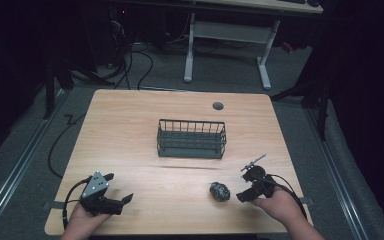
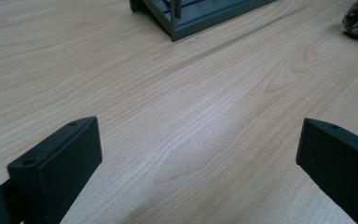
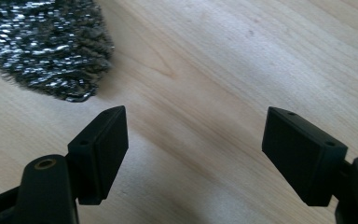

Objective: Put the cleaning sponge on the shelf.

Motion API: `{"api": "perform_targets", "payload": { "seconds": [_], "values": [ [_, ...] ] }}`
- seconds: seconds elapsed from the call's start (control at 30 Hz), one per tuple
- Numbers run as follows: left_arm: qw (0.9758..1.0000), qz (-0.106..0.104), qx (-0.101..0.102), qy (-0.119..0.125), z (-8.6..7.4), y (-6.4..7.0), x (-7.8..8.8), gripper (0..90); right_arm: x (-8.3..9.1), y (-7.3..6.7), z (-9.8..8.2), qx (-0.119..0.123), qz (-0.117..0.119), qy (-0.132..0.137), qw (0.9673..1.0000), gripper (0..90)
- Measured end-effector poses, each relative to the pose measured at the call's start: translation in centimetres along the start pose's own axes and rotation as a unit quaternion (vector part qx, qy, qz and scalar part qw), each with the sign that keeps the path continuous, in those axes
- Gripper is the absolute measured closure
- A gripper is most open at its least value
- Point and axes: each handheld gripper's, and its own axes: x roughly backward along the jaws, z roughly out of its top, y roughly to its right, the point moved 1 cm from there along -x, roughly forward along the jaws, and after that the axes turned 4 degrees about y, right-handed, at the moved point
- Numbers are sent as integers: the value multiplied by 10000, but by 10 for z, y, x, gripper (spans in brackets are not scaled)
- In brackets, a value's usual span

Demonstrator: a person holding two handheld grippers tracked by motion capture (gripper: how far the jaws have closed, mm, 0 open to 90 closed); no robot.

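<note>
Left gripper (image 1: 119, 194) sits at the near-left corner of the wooden table (image 1: 130, 125), held in the person's left hand (image 1: 82, 220), grey three-cornered plate on top. Jaws spread wide, nothing between them. In the left gripper view the gap (image 2: 198, 154) between the two black jaws spans bare wood grain; a corner of the basket shows at the top edge, and the scrubber at the far upper right.

Centre of table: dark wire basket (image 1: 192, 138), rectangular, upright, with nothing visible inside it. Small round grey grommet (image 1: 218, 106) in the tabletop beyond it, toward the far edge.

Steel-wool scrubber (image 1: 219, 191), a dark, glinting metallic wad, lies on the wood near the front edge, right of centre, well apart from the basket and just left of the right gripper.

Right gripper (image 1: 244, 184) at the near-right, held in the person's right hand (image 1: 277, 205), cable trailing behind. Jaws wide apart and empty. In the right gripper view the gap (image 3: 196, 149) lies over bare wood; the scrubber (image 3: 46, 44) sits ahead and to the left of the left-hand jaw, not touching it and not between the jaws.
</note>
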Motion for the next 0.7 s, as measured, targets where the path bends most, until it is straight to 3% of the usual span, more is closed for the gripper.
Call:
{"api": "perform_targets", "payload": {
  "seconds": [0.1,0.17,0.43,0.7],
  "values": [
    [10000,-1,12,0,0,0,0,8,2,-6,1,-58,73,-104,9999,229],
    [10000,-7,1,-8,0,0,0,8,3,-7,1,88,88,-147,9998,230],
    [10000,-3,-7,-7,0,0,-1,8,9,-18,4,249,190,-376,9988,241],
    [10000,-8,-23,-6,1,1,-1,8,10,-34,13,482,305,-379,9977,219]
  ]
}}
